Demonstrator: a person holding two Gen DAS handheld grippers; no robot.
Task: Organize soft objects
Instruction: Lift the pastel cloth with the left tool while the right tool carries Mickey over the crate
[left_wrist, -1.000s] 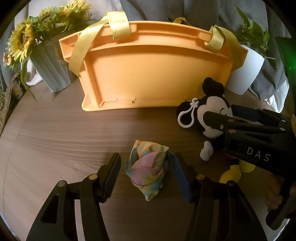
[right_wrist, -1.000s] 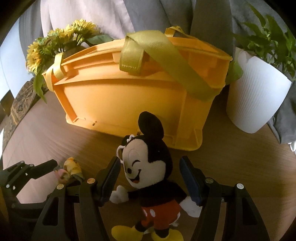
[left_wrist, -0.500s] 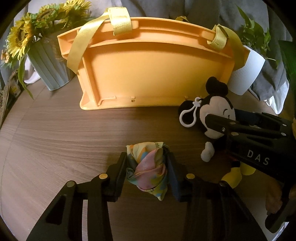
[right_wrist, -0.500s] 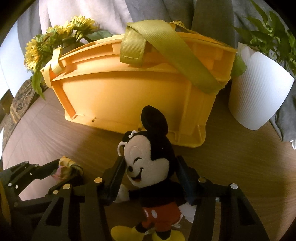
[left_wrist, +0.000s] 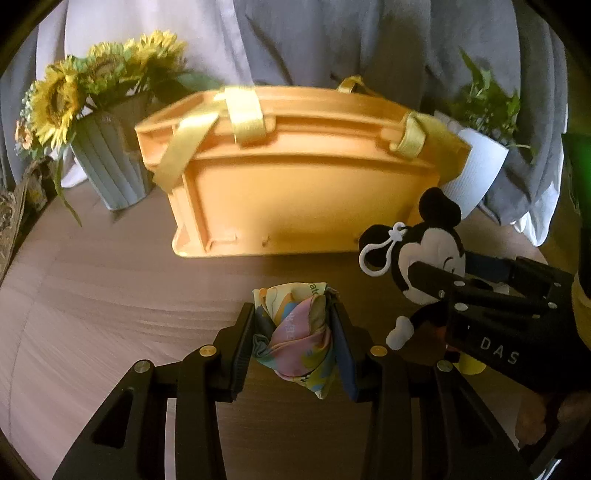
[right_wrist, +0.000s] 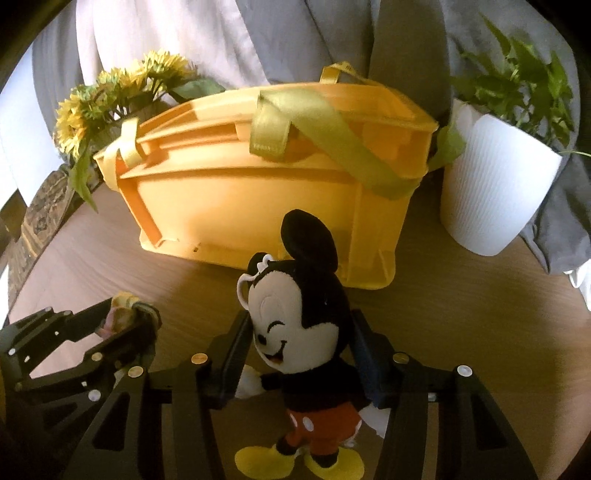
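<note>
My left gripper (left_wrist: 293, 343) is shut on a pastel multicoloured cloth bundle (left_wrist: 295, 332) and holds it above the wooden table. My right gripper (right_wrist: 301, 354) is shut on a Mickey Mouse plush (right_wrist: 299, 332) with a white clip, lifted off the table; the plush also shows in the left wrist view (left_wrist: 428, 251). An orange plastic bin (left_wrist: 303, 192) with yellow straps stands beyond both, and also shows in the right wrist view (right_wrist: 266, 199). The left gripper with the bundle appears at the left of the right wrist view (right_wrist: 125, 314).
A grey vase of sunflowers (left_wrist: 110, 173) stands left of the bin. A white pot with a green plant (right_wrist: 495, 192) stands right of it. The wooden table (left_wrist: 92, 295) stretches in front. A person in grey and white sits behind.
Both grippers closed on their objects, the left on the cloth bundle and the right on the plush, then rose off the table; the bin now looks lower and farther in view.
</note>
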